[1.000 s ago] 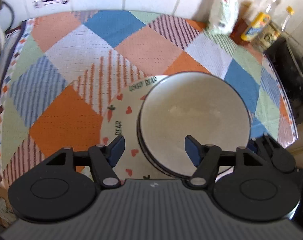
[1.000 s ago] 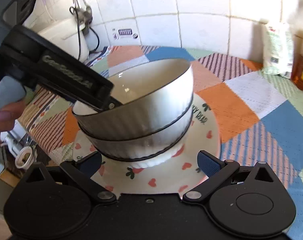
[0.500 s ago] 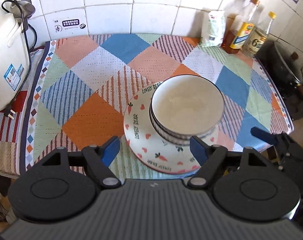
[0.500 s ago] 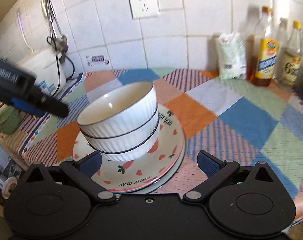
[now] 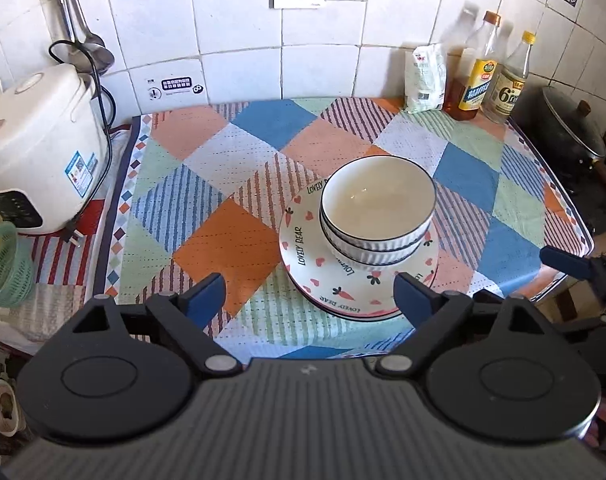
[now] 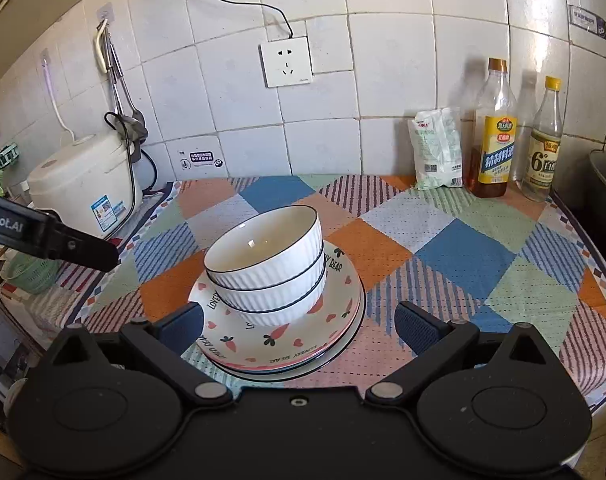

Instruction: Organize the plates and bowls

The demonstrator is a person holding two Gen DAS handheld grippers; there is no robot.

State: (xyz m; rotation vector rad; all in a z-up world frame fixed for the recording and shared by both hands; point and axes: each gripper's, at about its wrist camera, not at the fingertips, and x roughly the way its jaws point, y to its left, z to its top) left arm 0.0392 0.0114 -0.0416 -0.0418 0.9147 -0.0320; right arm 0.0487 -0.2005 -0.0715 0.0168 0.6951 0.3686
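Observation:
Two white ribbed bowls [image 5: 377, 216] with dark rims sit nested on a stack of plates [image 5: 315, 272]; the top plate has hearts, carrots and "LOVELY BEAR" lettering. The stack stands on the patchwork cloth. My left gripper [image 5: 309, 298] is open and empty, held back above the near edge of the plates. In the right wrist view the bowls [image 6: 269, 268] and plates [image 6: 303, 348] lie just beyond my right gripper [image 6: 299, 326], which is open and empty. The left gripper's body [image 6: 47, 236] shows at the left.
A white rice cooker [image 5: 35, 144] stands at the left with a green basket [image 5: 1, 264] beside it. A bag [image 5: 425, 76] and two bottles [image 5: 479, 68] stand at the back right by the tiled wall. A dark wok [image 5: 571, 136] sits at the far right.
Both grippers have pulled back and up from the stack, so the bowls and plates look smaller and farther. The left gripper no longer hovers over the top bowl.

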